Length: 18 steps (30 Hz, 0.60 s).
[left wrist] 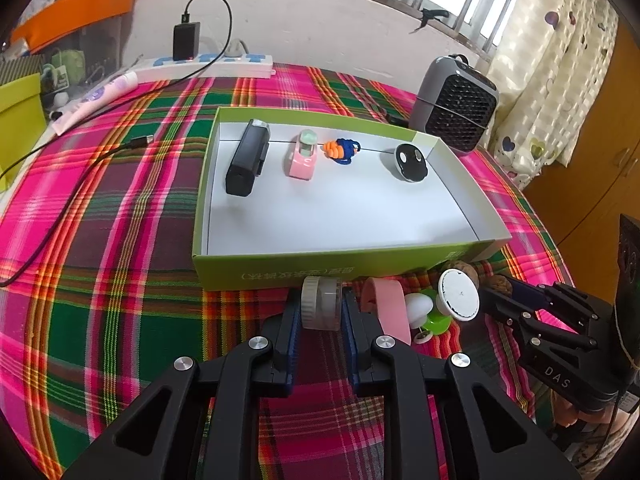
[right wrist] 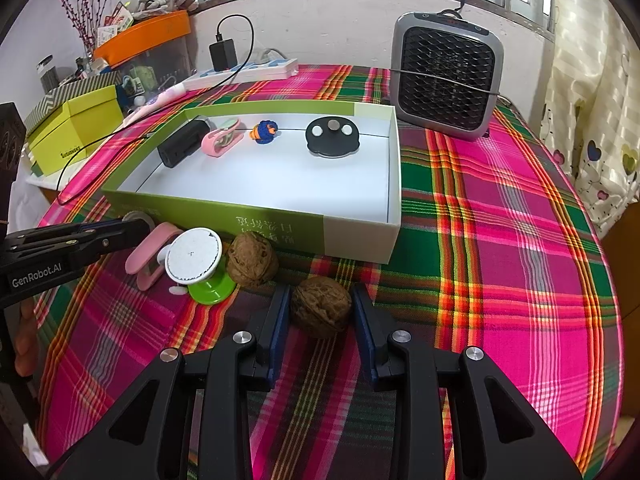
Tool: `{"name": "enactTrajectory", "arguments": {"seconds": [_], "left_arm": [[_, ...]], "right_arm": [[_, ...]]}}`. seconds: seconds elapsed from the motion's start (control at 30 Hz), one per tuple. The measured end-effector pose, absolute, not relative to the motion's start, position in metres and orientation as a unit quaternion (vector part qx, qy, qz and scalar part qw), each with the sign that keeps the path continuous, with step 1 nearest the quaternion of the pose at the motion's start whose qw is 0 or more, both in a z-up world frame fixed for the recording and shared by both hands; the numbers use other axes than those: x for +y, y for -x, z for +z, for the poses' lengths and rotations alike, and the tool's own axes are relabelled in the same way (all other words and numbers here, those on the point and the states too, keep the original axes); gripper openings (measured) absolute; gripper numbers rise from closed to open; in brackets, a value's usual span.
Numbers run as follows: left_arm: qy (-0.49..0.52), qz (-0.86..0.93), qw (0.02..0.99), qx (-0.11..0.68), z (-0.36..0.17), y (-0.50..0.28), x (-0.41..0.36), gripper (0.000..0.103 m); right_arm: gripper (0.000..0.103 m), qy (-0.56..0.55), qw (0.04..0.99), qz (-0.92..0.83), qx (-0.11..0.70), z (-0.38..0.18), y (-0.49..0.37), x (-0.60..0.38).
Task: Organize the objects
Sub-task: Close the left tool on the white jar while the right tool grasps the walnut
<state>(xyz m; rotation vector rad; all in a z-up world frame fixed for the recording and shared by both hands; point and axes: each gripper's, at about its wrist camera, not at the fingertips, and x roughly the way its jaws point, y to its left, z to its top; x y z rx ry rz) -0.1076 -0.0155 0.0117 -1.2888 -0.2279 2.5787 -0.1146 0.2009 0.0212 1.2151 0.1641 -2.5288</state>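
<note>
Toys sit in the green box (left wrist: 280,270) on my desk (right wrist: 500,240). More lie just in front of it. My left tool (left wrist: 320,304) pinches a little clear jar (left wrist: 321,303). My right tool (right wrist: 320,312) hugs a walnut (right wrist: 321,311), maybe touching it.

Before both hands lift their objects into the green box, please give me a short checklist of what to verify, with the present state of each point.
1. Left gripper shut on the small clear jar: ok, both fingers press its sides.
2. Right gripper around the walnut: ok, it sits between the fingers.
3. Right grip firm: cannot tell, contact at the pads is not clear.
4. Free floor in the green box: ok, the near half is bare.
5. Second walnut clear of the right fingers: ok, it lies apart, by the box wall.
6. Pink clip clear of the jar: cannot tell, it lies very close.
</note>
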Motion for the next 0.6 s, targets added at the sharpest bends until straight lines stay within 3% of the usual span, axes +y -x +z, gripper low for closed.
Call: {"name": "enactTrajectory", "arguments": {"seconds": [0.6], "left_arm": [[0.433,0.89,0.124,-0.069,0.0205,0.1023,-0.018,0.017]], "right_arm": [[0.032,-0.42,0.168,-0.89,0.055,0.0275,0.1119,0.2015]]}}
